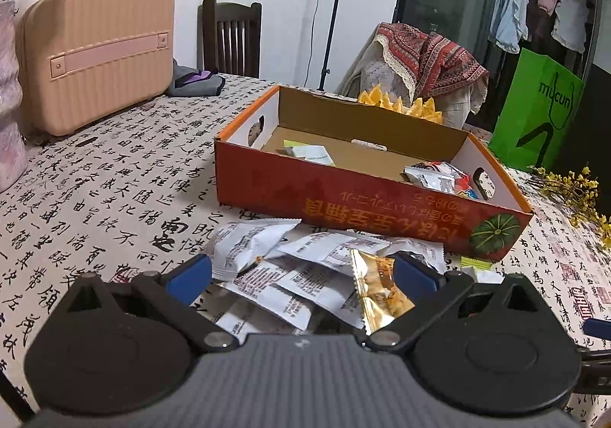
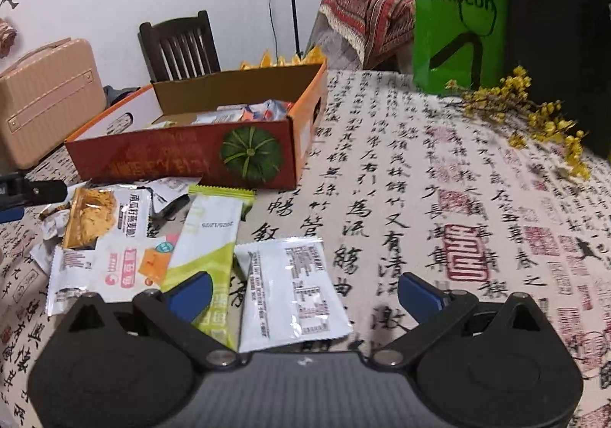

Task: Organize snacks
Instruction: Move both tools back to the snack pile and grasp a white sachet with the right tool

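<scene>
Both claws are spread wide and empty: left gripper (image 1: 301, 271) over the snack packets (image 1: 305, 267) heaped before the pumpkin box (image 1: 366, 206), right gripper (image 2: 305, 294) over a white sachet (image 2: 290, 290); next, pinch one and box it

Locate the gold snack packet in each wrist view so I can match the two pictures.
Left wrist view: the gold snack packet lies low and right of centre, on the white packets, just inside the left tool's right finger.
Right wrist view: the same packet lies at the left, atop the pile, in front of the box.
Shared landmark: the green pumpkin picture on the red cardboard box's front.
</scene>
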A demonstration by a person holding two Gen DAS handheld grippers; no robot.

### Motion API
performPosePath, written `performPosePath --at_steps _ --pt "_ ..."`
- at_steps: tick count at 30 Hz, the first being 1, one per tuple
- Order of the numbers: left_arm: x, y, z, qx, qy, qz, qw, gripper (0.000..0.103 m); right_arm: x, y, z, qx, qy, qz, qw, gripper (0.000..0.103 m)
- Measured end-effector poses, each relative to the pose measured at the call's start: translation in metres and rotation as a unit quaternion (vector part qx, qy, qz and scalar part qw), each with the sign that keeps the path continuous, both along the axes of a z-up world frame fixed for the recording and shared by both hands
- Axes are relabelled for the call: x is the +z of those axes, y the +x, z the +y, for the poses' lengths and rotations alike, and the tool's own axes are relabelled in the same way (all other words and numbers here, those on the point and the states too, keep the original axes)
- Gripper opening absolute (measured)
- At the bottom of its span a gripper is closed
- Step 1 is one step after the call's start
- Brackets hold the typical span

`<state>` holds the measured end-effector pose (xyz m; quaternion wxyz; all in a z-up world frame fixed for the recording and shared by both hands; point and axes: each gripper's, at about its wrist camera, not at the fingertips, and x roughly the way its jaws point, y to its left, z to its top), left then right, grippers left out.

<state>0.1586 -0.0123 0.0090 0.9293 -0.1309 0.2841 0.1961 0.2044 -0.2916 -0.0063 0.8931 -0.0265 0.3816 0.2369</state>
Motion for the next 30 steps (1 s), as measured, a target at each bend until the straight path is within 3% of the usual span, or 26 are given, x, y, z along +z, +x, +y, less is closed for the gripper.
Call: performPosePath --at_steps 7,12,16,18,30 --pt "-0.004 0.0 0.003 0.008 -0.009 0.007 0.9999 0.103 -0.003 0.009 0.018 0.013 0.007 0.005 1.0 0.101" --pt "-0.006 -0.002 0.008 0.008 -0.016 0.007 0.9998 0.103 0.0 0.005 0.013 0.028 0.036 -0.002 0.999 0.07" --pt "-0.008 -0.005 0.015 0.007 -0.024 0.004 0.9997 0.103 0.003 0.001 0.017 0.032 0.028 -0.02 0.999 0.052" --pt "-0.008 -0.007 0.018 0.006 -0.027 0.001 0.9996 0.103 0.003 0.001 0.017 0.031 0.023 -0.021 0.999 0.034" --pt "-0.012 -0.018 0.036 -0.012 -0.031 -0.013 0.9994 0.103 0.01 -0.012 0.018 0.005 0.03 -0.04 0.999 0.031"
